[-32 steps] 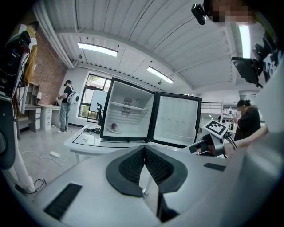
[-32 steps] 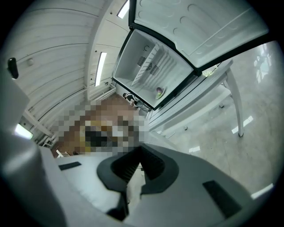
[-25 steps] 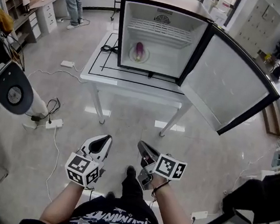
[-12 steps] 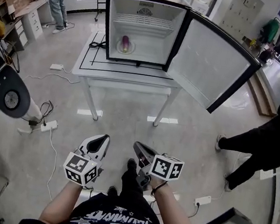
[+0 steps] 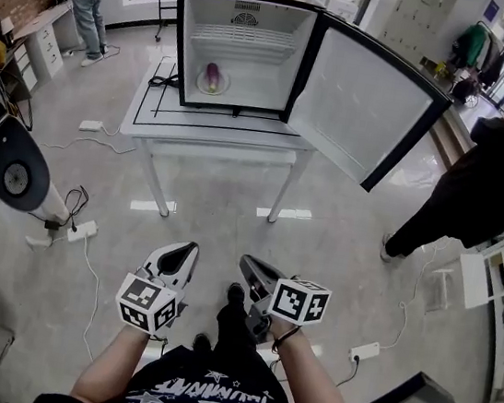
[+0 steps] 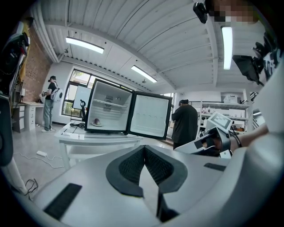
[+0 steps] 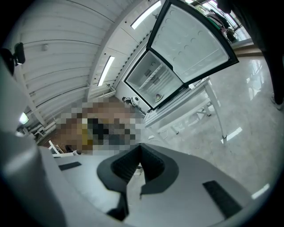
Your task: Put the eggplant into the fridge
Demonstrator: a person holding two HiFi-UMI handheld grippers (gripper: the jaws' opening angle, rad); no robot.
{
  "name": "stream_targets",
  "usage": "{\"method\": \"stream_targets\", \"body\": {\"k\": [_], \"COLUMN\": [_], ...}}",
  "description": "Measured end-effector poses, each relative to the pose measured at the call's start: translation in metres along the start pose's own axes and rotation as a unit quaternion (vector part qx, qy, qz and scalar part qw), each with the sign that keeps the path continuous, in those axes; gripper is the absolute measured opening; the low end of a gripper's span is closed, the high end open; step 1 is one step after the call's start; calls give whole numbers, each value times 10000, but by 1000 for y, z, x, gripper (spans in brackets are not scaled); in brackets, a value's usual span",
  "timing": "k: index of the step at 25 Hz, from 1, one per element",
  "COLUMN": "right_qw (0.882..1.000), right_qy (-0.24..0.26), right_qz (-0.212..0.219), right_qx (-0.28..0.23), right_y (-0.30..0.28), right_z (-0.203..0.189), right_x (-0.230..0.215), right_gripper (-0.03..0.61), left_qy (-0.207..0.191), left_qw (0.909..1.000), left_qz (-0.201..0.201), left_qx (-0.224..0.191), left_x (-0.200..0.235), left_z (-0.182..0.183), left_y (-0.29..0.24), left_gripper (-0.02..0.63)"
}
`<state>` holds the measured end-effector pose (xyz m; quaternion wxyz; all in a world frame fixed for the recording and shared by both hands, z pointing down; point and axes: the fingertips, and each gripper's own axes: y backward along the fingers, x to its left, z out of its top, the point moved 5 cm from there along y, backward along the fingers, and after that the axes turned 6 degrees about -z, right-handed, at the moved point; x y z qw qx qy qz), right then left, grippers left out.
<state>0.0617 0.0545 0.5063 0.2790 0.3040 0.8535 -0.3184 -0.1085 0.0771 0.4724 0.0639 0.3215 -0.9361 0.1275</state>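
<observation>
Since half a second ago, shifted up and left in the head view: white fridge and the white tabletop under it. Now fully in frame at right: a person in dark clothes.

Stands open, door swung wide to the right, black-edged outside, pale and smooth inside. Holds on its floor, left of centre, a small round white plate with the purple eggplant lying on it. Carries a wire shelf higher up.

Hang low by the holder's body, well apart from the fridge: left gripper and right gripper, each with a black-and-white marker cube. Left jaws clenched, dark pads meeting at the tip in a narrow V, gripping nothing. Right jaws likewise pressed together, pads touching at the front, holding nothing. Smooth grey moulded shells around ribbed black pads. Below, glossy pale floor crossed by white cables.
</observation>
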Motion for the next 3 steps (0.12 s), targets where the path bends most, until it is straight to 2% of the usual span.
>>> {"method": "stream_targets", "body": {"k": [3], "right_qw": [10000], "right_qy": [7], "right_qz": [0], "right_qx": [-1], "right_y": [-2], "right_z": [-3], "right_x": [5], "right_gripper": [6], "left_qy": [6], "left_qw": [10000], "left_qz": [1], "left_qx": [-21], "left_x": [1], "left_z": [1], "left_y": [3], "left_gripper": [9]}}
